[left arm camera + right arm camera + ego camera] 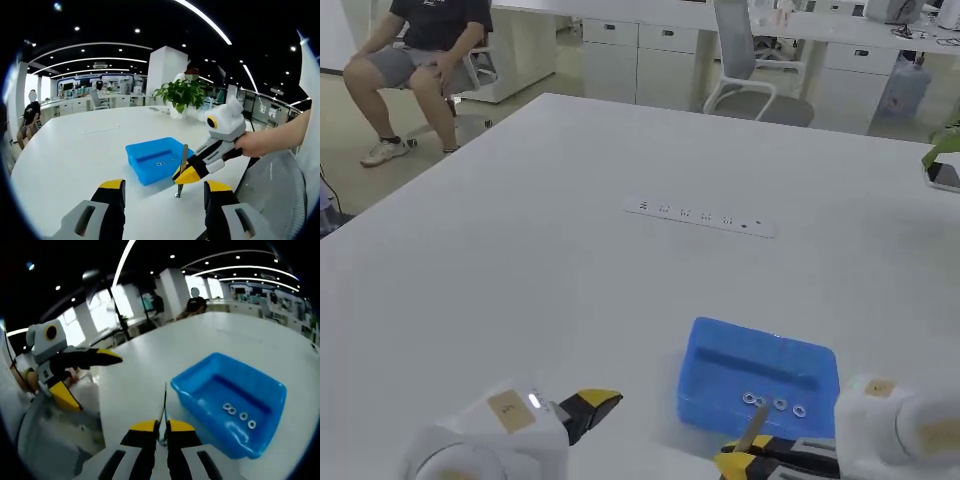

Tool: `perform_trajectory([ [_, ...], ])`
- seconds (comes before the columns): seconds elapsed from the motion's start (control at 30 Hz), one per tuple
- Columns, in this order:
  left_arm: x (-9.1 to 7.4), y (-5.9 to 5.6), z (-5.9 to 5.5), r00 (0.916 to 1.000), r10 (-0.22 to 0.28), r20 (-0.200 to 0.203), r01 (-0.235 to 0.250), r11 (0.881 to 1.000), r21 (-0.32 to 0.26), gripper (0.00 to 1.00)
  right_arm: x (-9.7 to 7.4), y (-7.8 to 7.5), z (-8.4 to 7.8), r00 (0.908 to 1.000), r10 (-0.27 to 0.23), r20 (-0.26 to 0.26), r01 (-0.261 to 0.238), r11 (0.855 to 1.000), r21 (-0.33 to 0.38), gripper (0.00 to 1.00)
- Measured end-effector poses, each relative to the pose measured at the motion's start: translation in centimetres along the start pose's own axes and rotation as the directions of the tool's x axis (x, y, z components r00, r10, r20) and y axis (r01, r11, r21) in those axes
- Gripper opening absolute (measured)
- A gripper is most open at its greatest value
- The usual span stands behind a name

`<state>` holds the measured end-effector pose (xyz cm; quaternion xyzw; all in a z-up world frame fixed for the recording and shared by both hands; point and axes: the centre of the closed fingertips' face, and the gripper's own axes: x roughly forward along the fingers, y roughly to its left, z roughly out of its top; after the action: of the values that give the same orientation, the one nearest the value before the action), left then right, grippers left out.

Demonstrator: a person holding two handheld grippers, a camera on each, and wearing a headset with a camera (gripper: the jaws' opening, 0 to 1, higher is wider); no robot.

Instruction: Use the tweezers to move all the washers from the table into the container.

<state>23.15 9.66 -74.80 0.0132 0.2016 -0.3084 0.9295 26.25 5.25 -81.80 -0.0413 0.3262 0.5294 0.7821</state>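
Observation:
The blue container [760, 345] stands near the table's front edge, with several small washers [775, 403] on its floor. My right gripper [732, 462] is just in front of it, shut on thin metal tweezers [752, 435] that point towards its front wall. In the right gripper view the tweezers [164, 400] stick out from between the closed jaws [161, 426], beside the container [260, 385] and the washers [239, 412]. My left gripper [605, 402] hovers to the left, open and holding nothing [165, 192]. In that view the tweezers' tips [178, 192] reach the tabletop.
A row of sockets [700, 215] is set into the middle of the white table [520, 250]. An office chair [740, 70] and a seated person [420, 60] are beyond the far edge. A potted plant [182, 95] stands on the table's far side.

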Motion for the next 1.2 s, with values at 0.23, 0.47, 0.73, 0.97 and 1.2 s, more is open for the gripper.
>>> perform_trajectory([
  [0.23,0.0,0.0,-0.1,1.0,-0.001,-0.004,0.001,1.0,0.003,0.63,-0.2,0.6,-0.2,0.9998,0.013,-0.011,-0.014,0.995,-0.095,0.05],
  [0.47,0.0,-0.1,-0.2,1.0,-0.002,-0.009,0.003,1.0,0.006,0.63,0.2,1.9,-0.5,0.9989,0.011,-0.045,-0.023,0.96,-0.277,0.04],
  [0.73,0.1,0.0,-0.4,0.9999,-0.006,-0.015,0.007,1.0,0.008,0.63,0.6,2.4,-0.6,0.9983,-0.038,-0.044,0.021,0.944,-0.328,0.04],
  [0.97,0.1,-0.2,-0.5,0.9996,-0.016,-0.024,0.016,1.0,0.017,0.63,0.6,2.2,-0.4,0.9962,-0.084,-0.024,0.072,0.943,-0.326,0.03],
  [1.2,0.1,-0.2,-0.6,0.9995,-0.015,-0.027,0.016,1.0,0.016,0.62,0.0,1.5,-0.4,0.9958,-0.091,0.015,0.092,0.978,-0.19,0.03],
])
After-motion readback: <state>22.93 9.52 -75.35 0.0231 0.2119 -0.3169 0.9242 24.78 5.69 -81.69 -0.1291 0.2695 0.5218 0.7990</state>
